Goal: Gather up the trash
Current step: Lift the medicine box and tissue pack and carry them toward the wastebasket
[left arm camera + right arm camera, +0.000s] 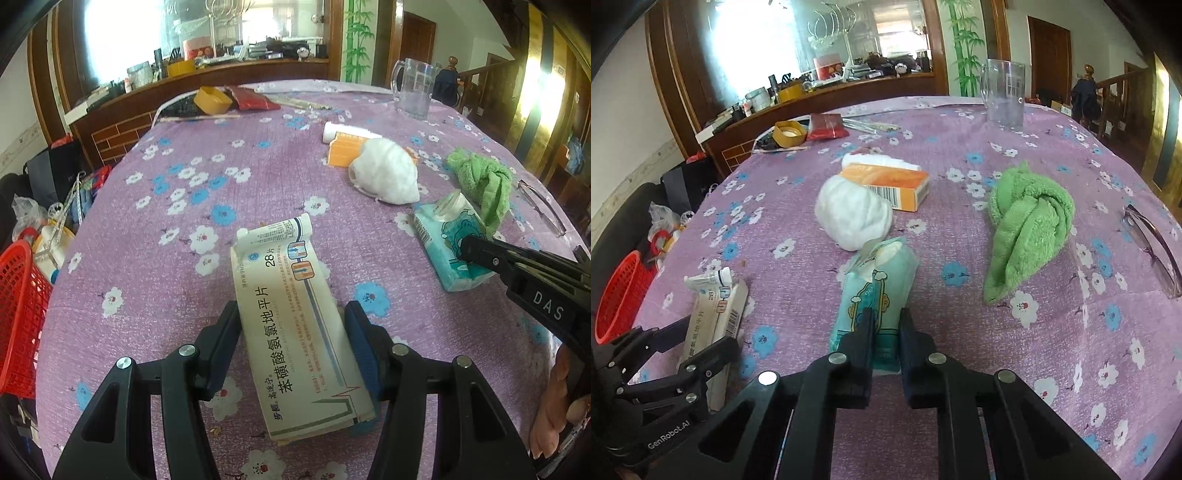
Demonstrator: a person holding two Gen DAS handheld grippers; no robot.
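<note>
A cream medicine box (295, 325) with its end flap open lies on the purple flowered tablecloth (177, 258). My left gripper (291, 310) is shut on its sides; in the right wrist view the same box (713, 306) shows between the left gripper's fingers (720, 347). A teal tissue pack (875, 291) lies mid-table, and my right gripper (887, 315) is shut on its near end. From the left wrist view the right gripper (465, 247) comes in from the right onto the pack (439, 236). A red basket (18, 310) stands off the table's left edge.
A white mask-like wad (853, 214) and an orange box (890, 181) lie beyond the pack. A green cloth (1027, 225) and eyeglasses (1152, 247) are to the right. A glass mug (1004, 94) stands at the far edge, and a yellow lid (790, 133) and red packet at the far left.
</note>
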